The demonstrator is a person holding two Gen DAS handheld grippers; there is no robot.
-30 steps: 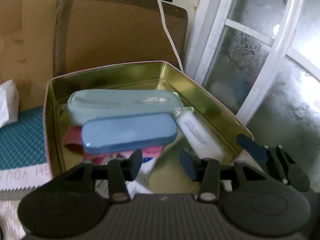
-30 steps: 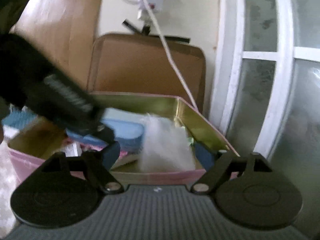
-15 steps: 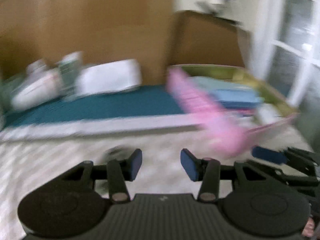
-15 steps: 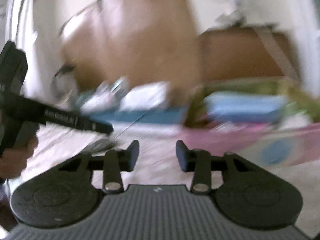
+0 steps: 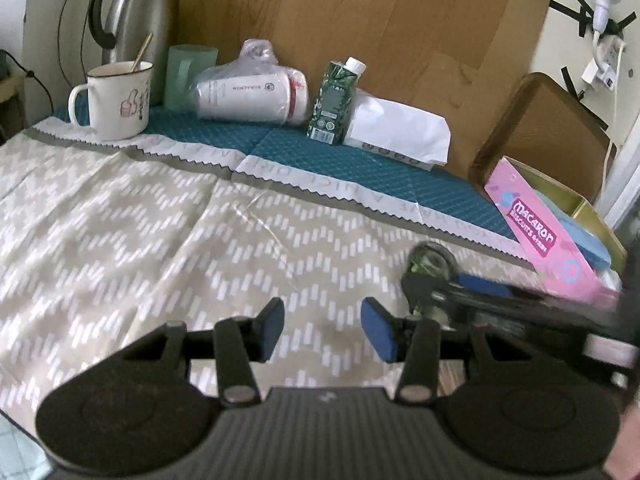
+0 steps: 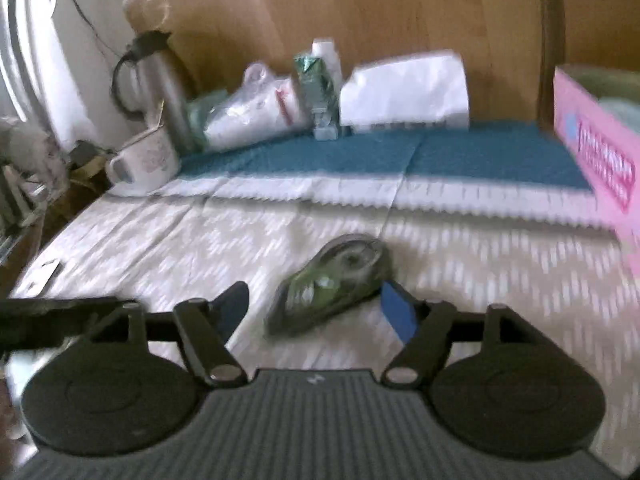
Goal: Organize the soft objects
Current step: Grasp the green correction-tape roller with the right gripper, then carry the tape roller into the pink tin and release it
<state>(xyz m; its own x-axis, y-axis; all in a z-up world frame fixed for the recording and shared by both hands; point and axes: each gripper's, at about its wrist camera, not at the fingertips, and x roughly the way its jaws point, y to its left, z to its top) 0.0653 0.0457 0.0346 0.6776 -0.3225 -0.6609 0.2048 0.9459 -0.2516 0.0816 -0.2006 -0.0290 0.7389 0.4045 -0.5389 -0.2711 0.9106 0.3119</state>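
Observation:
A small green and grey correction-tape dispenser [image 6: 332,280] lies on the patterned cloth, between and just beyond the open fingers of my right gripper [image 6: 316,312]. It shows partly behind the right gripper's fingers in the left wrist view [image 5: 430,260]. My left gripper [image 5: 322,328] is open and empty over the cloth. The pink macaron tin [image 5: 544,236] stands at the right with blue cases [image 5: 588,240] inside; its pink wall also shows in the right wrist view [image 6: 596,160].
Along the back wall stand a white mug [image 5: 116,100], a steel thermos [image 5: 136,28], a green cup [image 5: 188,72], a bagged white bottle [image 5: 252,92], a green carton [image 5: 336,104] and a white paper packet [image 5: 396,132]. A brown chair back [image 5: 544,132] stands behind the tin.
Both grippers swung left, away from the tin and toward the cloth. The right gripper let go of the white packet into the tin and now straddles the tape dispenser, open wider.

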